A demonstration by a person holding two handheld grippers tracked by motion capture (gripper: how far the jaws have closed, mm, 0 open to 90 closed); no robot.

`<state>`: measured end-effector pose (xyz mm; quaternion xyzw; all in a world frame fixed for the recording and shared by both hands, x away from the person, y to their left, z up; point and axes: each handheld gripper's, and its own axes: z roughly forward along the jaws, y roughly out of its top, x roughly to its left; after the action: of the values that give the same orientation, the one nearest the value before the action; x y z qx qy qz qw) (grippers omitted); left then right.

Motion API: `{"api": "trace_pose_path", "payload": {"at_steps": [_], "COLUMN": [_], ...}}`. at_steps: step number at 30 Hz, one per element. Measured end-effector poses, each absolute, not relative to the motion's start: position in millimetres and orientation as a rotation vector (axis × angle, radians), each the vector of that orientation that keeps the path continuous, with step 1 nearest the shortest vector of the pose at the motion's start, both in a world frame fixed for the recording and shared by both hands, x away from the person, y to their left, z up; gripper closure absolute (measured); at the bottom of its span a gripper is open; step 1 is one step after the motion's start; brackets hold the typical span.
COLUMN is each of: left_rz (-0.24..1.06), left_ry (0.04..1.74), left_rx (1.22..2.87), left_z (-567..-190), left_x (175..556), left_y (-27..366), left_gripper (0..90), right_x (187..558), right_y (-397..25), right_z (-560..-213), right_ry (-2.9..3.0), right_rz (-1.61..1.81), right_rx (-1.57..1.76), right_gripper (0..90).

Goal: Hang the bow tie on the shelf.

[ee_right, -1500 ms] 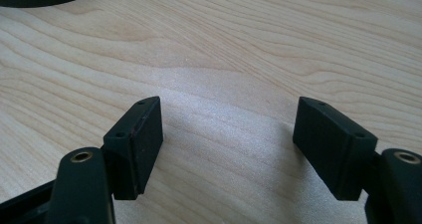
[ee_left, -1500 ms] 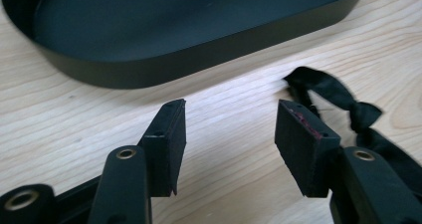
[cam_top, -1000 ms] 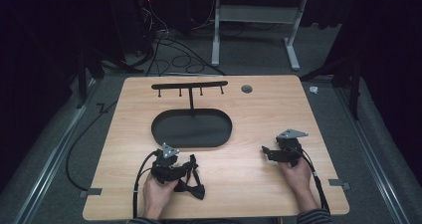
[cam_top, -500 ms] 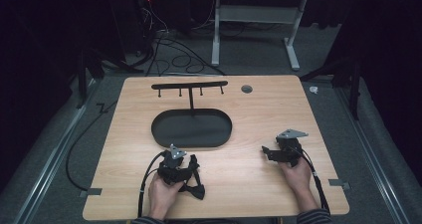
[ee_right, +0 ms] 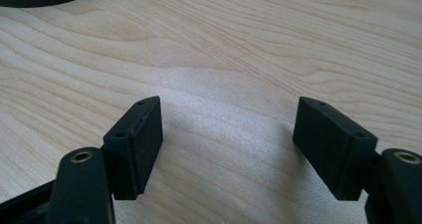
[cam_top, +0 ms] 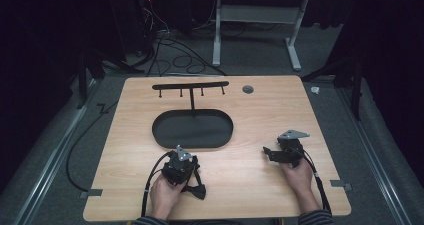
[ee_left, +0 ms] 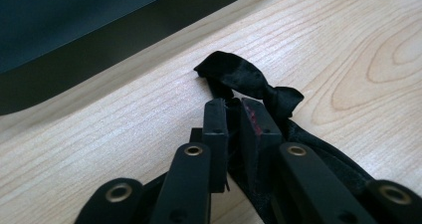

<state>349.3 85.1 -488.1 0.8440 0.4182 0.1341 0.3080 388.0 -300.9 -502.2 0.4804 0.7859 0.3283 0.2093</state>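
Left tool (ee_left: 234, 109) pinches black ribbon bow (ee_left: 249, 82), lengthwise across its jaws; right tool (ee_right: 226, 144) gapes.

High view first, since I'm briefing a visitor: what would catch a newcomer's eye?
The black stand with its oval tray base and hook bar dominates the table's middle. Near the front edge, the left tongs pinch a knotted black fabric band; the right tongs rest open over bare wood.
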Motion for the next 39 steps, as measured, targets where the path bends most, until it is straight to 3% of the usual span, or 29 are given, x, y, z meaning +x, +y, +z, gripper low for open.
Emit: {"api": "trace_pose_path", "payload": {"at_steps": [6,24,39], "left_rz": [0.353,0.349,0.473], "left_ry": [1.106,1.079,1.025], "left_rx": [2.229,2.124,2.044], "left_z": [-488.2,-464.1,-423.8], "left_x": [349.7,350.1,342.8], "left_y": [85.7,99.1,111.1], "left_gripper": [89.3,90.0,90.0], "right_x": [387.9,388.0,388.0], "right_y": [-300.9,-300.9,-300.9], "right_z": [-502.2,-502.2,-502.3], "right_ry": [2.186,2.186,2.184], "right_rz": [0.913,0.914,0.915], "right_rx": [1.336,1.337,1.337], "right_gripper": [28.7,28.7,28.7]}}
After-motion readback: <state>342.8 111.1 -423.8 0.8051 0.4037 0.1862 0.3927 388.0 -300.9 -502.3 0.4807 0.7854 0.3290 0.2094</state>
